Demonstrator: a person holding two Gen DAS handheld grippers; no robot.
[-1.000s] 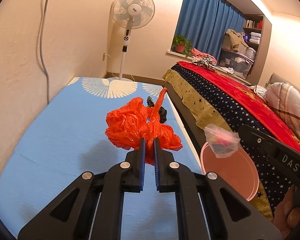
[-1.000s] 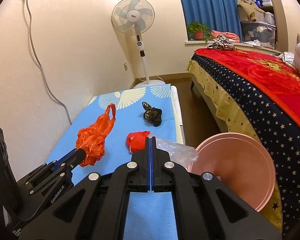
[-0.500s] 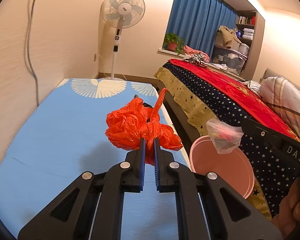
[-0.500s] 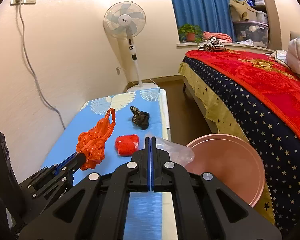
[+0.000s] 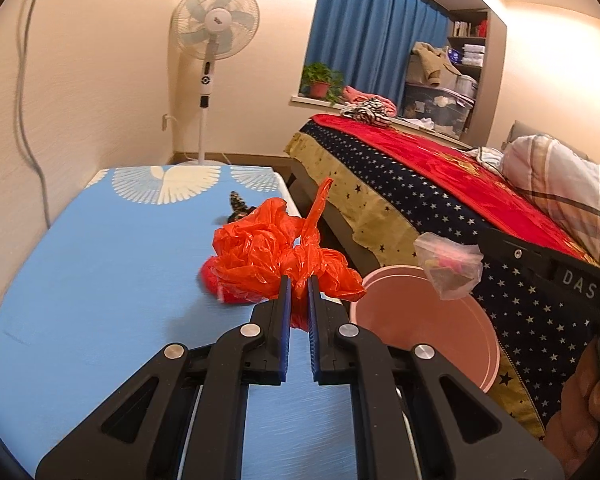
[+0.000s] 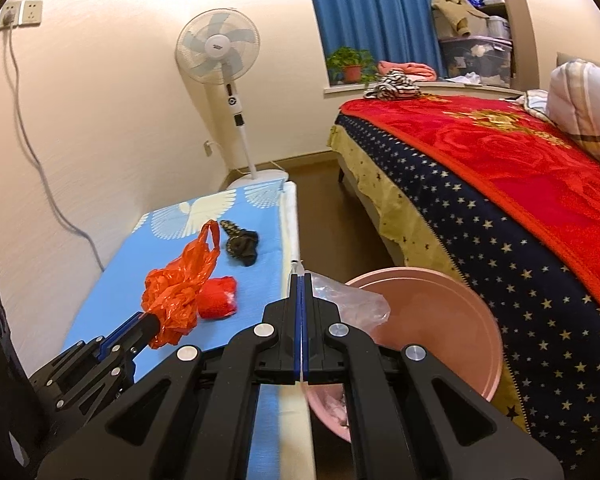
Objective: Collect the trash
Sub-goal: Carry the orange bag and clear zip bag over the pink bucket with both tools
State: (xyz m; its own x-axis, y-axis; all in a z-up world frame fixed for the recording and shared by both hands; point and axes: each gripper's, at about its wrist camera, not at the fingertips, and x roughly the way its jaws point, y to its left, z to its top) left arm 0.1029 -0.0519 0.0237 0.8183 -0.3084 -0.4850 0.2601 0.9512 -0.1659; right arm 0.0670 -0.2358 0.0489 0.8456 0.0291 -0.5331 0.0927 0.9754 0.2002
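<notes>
Blue table (image 5: 100, 280) fills the left view; the left gripper (image 5: 298, 284) pinches an orange bag (image 5: 276, 256). Right view: the right gripper (image 6: 301, 280) squeezes a clear bag (image 6: 352, 300) over the near pink bin (image 6: 440, 312).

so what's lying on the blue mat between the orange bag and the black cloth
In the right wrist view, a small red bundle lies there, beside the orange bag held in the left gripper. Bare blue mat separates it from the black cloth.

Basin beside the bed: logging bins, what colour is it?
Pink basin, clearest in the right wrist view.
</notes>
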